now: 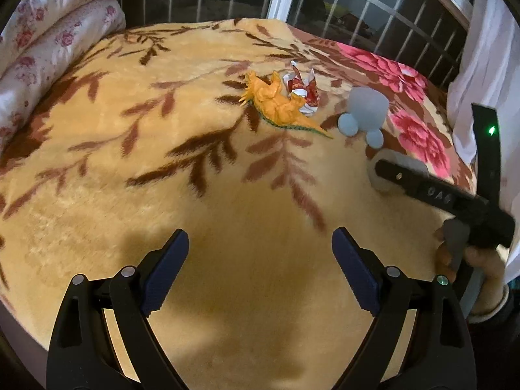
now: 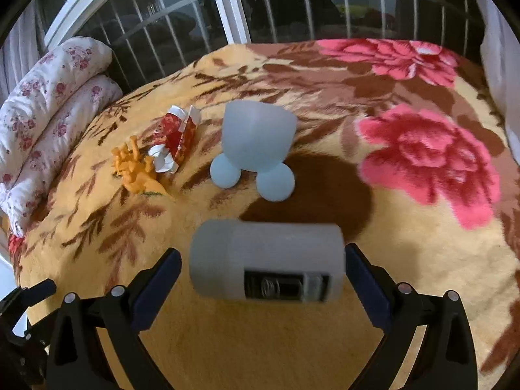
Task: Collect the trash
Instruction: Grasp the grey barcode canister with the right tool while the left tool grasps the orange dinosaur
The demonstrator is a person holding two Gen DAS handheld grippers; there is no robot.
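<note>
While both tools hung over the bed (image 1: 97, 169):
Left tool (image 1: 260, 253): released — nothing between its fingers.
Right tool (image 2: 263, 273): grey cylinder (image 2: 266, 260) between its fingers; grip cannot be told — blurred.
Crumpled red-white wrapper (image 1: 304, 87): on blanket, touching orange toy dinosaur (image 1: 276, 104), near pale blue toy (image 2: 256, 149).

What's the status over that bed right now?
Left gripper open, empty. Right gripper jaws wide around grey cylindrical canister; grip unclear. Crumpled red-and-white paper wrapper uncollected; orange plastic dinosaur toy lies against it.
</note>
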